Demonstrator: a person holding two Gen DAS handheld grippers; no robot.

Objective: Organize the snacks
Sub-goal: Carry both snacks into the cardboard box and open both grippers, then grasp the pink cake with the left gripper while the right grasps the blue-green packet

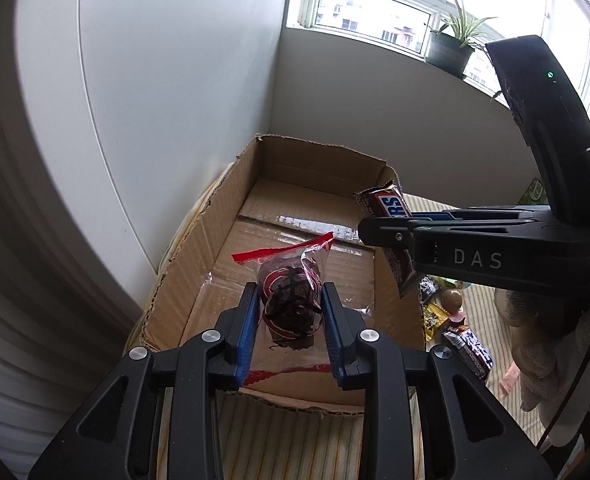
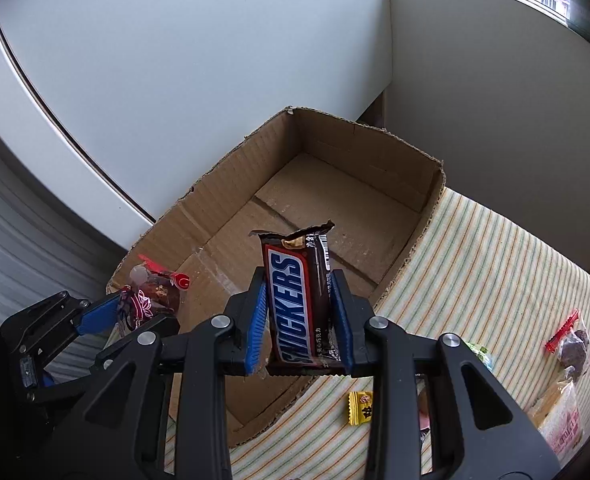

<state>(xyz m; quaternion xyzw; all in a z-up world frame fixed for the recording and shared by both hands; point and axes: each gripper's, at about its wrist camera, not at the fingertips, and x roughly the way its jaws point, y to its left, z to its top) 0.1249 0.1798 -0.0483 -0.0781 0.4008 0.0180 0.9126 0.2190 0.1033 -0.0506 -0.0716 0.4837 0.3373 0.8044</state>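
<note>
Cardboard box (image 2: 347, 200) open-topped on striped cloth (image 2: 487, 264), against white wall, floor of box bare w/ tape strip across it. Left gripper (image 1: 289, 320) clamped on clear bag of dark dried fruit (image 1: 291, 304), red seal strip up top, bag held upright over near end of box, above the floor, not touching it. Right gripper (image 2: 301, 312) clamped on Snickers bar (image 2: 299, 304), bar upright betw. blue pads (image 2: 257, 320), top end sticking up past the tips, hanging over near-right part of box; in left view same bar seen at box's right wall edge, tilted. Both grippers close together, side by side, not touching. Loose snacks on cloth right of box: second dried-fruit bag w/ red strip (image 2: 573, 346) near far-right edge, pale packet (image 2: 559, 416) just below it, small yellow candy (image 2: 361, 408) near box's front-right corner, another Snickers bar (image 1: 471, 350) lying flat in left view. Potted plant (image 1: 455, 40) on windowsill.
</note>
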